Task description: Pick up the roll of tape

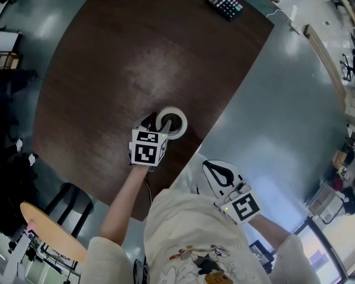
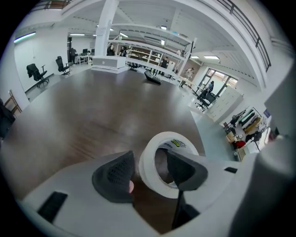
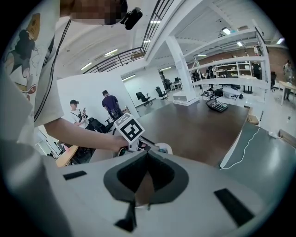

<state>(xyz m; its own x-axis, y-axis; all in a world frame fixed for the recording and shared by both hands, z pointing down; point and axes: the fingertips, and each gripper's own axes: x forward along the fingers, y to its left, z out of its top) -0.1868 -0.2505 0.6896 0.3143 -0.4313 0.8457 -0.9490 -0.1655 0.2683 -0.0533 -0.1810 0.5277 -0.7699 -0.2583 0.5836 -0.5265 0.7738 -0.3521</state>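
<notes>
A white roll of tape (image 1: 171,122) lies flat on the dark brown table (image 1: 138,55), close to its near edge. My left gripper (image 1: 156,123) is down over it and open. In the left gripper view the jaws straddle the wall of the tape (image 2: 149,159). The right pad (image 2: 182,169) is inside the hole, and the left pad (image 2: 118,176) is just outside the wall. A narrow gap shows on each side. My right gripper (image 1: 213,169) hangs off the table by my body, shut on nothing. Its own view shows the pads (image 3: 159,173) meeting, with the tape (image 3: 164,148) beyond.
A black calculator (image 1: 224,6) lies at the table's far edge. The table's right edge (image 1: 233,105) drops to grey floor. A black chair (image 1: 69,202) and a round wooden top (image 1: 52,233) stand at the lower left. A white cable (image 3: 240,148) runs across the floor.
</notes>
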